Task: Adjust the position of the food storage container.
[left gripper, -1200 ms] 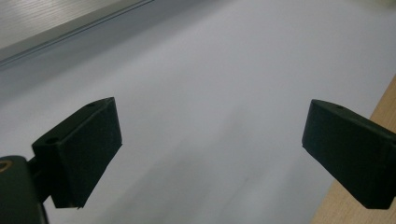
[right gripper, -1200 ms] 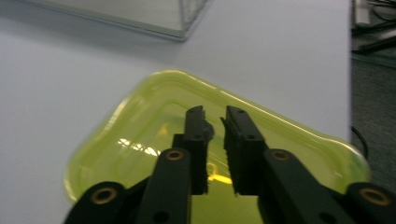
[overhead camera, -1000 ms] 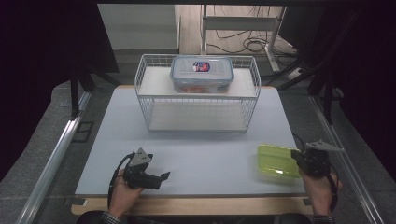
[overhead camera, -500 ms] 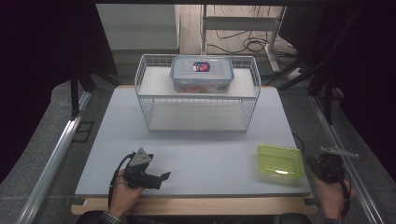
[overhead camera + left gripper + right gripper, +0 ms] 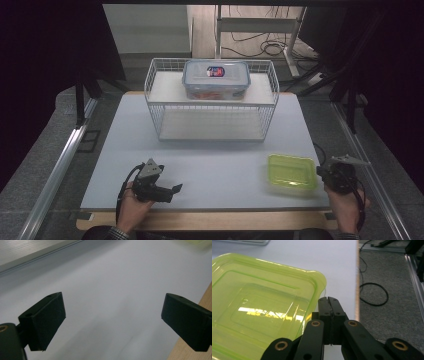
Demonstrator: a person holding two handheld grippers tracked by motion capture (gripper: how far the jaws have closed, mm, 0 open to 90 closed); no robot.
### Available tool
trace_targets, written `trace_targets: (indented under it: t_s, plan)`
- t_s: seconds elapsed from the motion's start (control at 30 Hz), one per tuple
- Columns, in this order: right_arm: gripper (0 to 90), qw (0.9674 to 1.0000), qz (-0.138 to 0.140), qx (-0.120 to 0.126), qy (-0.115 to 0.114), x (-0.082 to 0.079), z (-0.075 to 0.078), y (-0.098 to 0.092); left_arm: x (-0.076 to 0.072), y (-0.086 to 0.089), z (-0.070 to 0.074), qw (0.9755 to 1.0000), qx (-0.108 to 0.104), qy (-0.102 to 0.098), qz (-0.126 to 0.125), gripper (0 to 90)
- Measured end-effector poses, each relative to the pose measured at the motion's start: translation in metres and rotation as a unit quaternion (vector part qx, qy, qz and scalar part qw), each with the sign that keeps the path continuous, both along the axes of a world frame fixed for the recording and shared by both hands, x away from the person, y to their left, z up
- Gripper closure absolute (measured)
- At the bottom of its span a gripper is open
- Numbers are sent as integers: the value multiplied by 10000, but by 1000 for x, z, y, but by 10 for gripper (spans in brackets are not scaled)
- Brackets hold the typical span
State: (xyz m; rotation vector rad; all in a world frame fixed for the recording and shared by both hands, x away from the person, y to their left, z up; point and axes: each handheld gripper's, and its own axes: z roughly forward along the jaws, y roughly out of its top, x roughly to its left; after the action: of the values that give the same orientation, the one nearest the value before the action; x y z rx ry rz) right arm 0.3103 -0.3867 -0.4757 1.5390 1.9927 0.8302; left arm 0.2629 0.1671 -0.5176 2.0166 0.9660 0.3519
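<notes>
Right gripper view looks along the right tongs (image 5: 329, 298), whose two black jaws are clenched flat against each other with nothing between them; their tips sit just beside the near right corner of a yellow-green container (image 5: 262, 305), and whether they touch its rim I cannot tell. From the high view, the right tongs (image 5: 320, 171) sit at the right edge of the surface (image 5: 210, 165), pointing left toward the container (image 5: 292, 172), which lies flat and open side up near the front right corner, its long axis running left to right across the surface, slightly skewed. The left tongs (image 5: 176, 188) rest in the person's hand near the front left, pointing right; the left gripper view shows the left tongs (image 5: 112, 315) released, jaws spread wide over bare surface. Farther back, a white wire basket (image 5: 212, 125) stands across the middle, well apart from both tongs, and a clear lidded box (image 5: 216, 80) sits on its upper shelf, long side left to right.
</notes>
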Motion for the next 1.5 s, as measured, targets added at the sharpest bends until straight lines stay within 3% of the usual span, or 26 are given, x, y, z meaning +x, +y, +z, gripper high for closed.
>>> trace_targets:
  t_s: [0.33, 0.6, 0.9, 1.2, 1.5]
  plan:
    - [896, 9988, 483, 40, 97, 2, -1, 30, 0, -1, -1, 10000, 1, 36, -25, 51]
    - [896, 9968, 768, 63, 216, -6, -2, 47, 0, 0, -1, 10000, 9, 52, -22, 50]
    - [895, 9928, 1159, 60, 294, -9, -3, 70, 1, -2, -2, 10000, 12, 75, -37, 51]
    - [895, 9893, 1434, 105, 241, 0, -3, 92, 1, -2, -2, 9999, 7, 94, -37, 51]
    - [895, 9833, 1805, 94, 192, 16, -4, 123, 1, -3, -2, 9999, 0, 104, -16, 51]
